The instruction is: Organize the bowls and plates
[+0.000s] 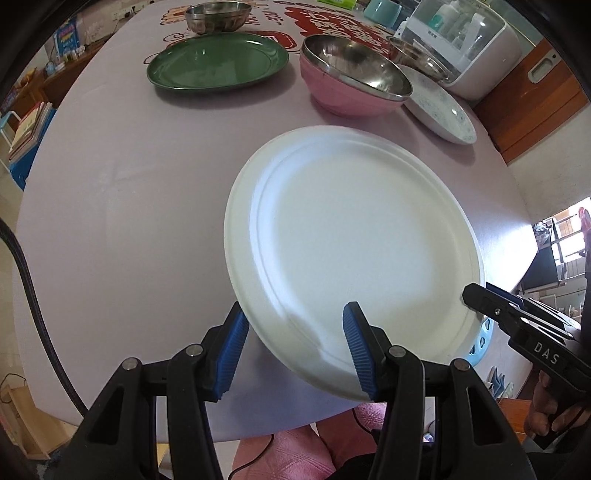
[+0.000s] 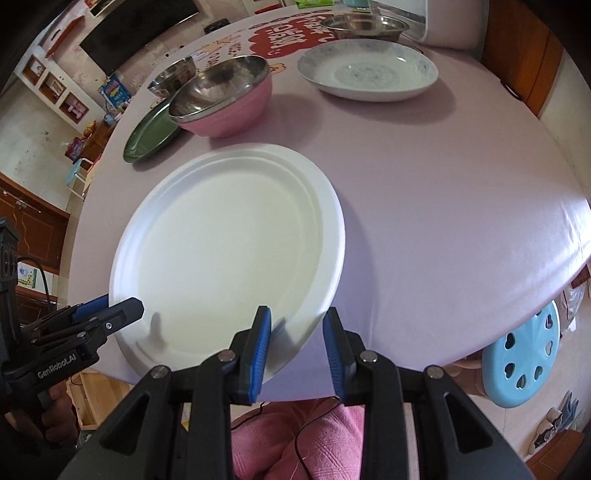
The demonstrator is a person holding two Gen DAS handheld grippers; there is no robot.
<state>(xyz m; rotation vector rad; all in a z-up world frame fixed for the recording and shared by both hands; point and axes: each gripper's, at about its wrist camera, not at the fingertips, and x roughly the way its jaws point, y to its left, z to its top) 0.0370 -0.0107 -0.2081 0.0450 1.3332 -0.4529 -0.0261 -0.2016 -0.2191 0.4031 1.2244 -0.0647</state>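
Nearby: a person's lap point(image 2: 288, 443) in pink cloth sits below the desk's near edge, with a pale blue stool point(image 2: 524, 358) off to the right.
Left tool: the left tool point(image 1: 293, 314) is closed partway on the near left rim of the white plate point(image 1: 351, 236). One blue pad point(image 1: 234, 350) lies against the outer edge and the other sits over the plate's face. The rim crosses slantwise between them.
Right tool: the right tool point(image 2: 297, 314) pinches the near right rim the same way, with its inner pad over the face and its outer pad at the edge. Its jaws stand narrower than the left one's.
Plate position: it is at the near side of the lilac desk point(image 1: 129, 221), with its near rim jutting out past the desk's edge toward the person.
Plate heading: face up. It is round, so it has no true long axis. Its held rim points at the person and its free rim points at the pink bowl. I cannot tell how far it is lifted or tilted.
Plate look: plain matte white with a broad flat well and stepped rings inside a wide lip. It looks clean and empty.
Middle distance: a pink bowl point(image 1: 347, 92) with a steel lining stands just beyond the plate, a green plate point(image 1: 218, 66) to its left and a speckled white dish point(image 2: 369, 70) to its right.
Far: two steel bowls, one point(image 1: 218, 16) behind the green plate and one point(image 2: 365, 26) behind the dish.
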